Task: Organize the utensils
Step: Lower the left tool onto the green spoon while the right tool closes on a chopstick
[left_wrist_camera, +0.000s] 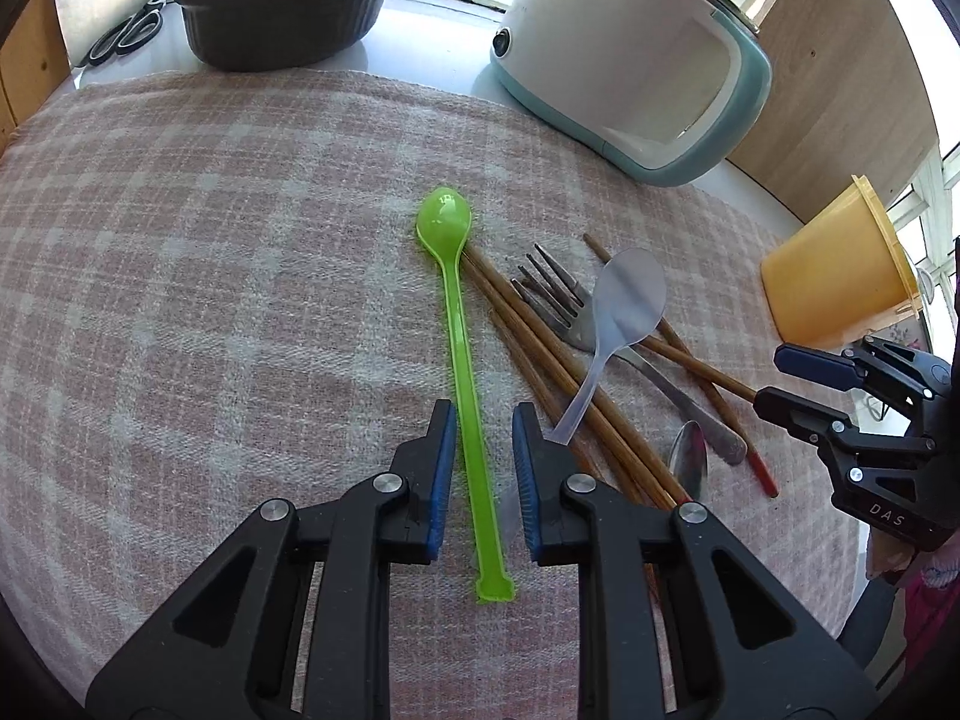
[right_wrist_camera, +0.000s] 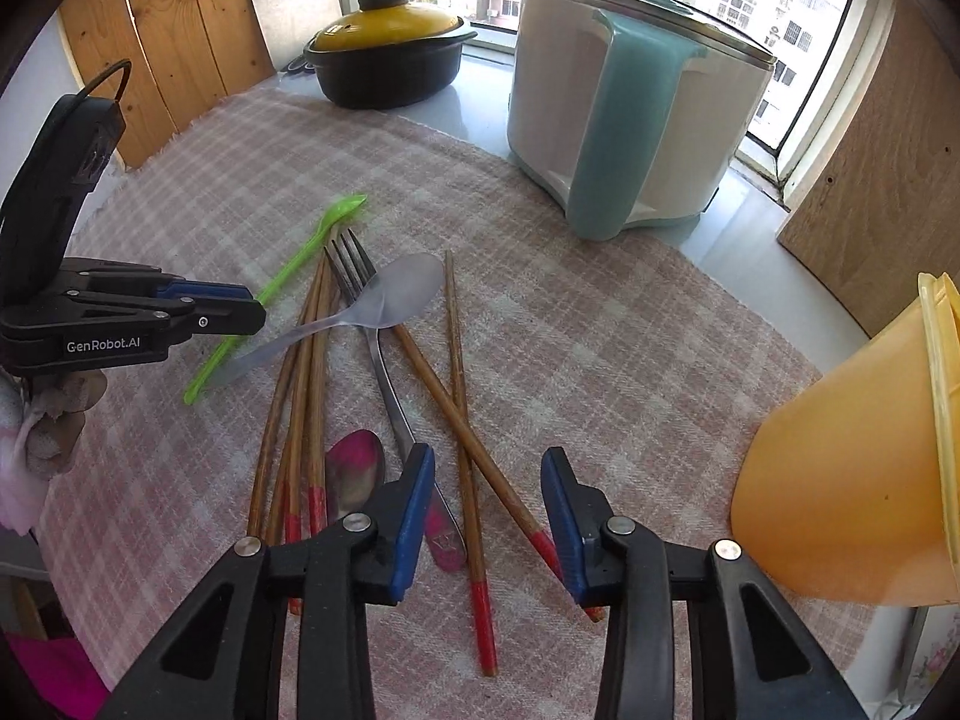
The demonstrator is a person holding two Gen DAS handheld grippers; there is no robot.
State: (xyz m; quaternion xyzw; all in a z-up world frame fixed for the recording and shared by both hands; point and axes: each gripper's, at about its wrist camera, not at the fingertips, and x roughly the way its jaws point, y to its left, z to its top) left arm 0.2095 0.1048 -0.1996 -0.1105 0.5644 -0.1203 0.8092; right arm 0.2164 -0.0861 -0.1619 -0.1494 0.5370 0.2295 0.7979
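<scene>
A long translucent green plastic spoon (left_wrist_camera: 459,324) lies on the pink checked cloth (left_wrist_camera: 210,252), left of wooden chopsticks (right_wrist_camera: 300,390). The left gripper (left_wrist_camera: 477,420) straddles its handle, fingers narrow, not touching. The right gripper (right_wrist_camera: 487,468) hovers half-open, empty.

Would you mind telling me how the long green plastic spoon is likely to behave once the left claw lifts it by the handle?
The green spoon looks thin and translucent, so probably light and slightly bendy. Its glossy handle may slip between the left claw pads. Gripped far from the bowl, it might droop or pivot.
</scene>
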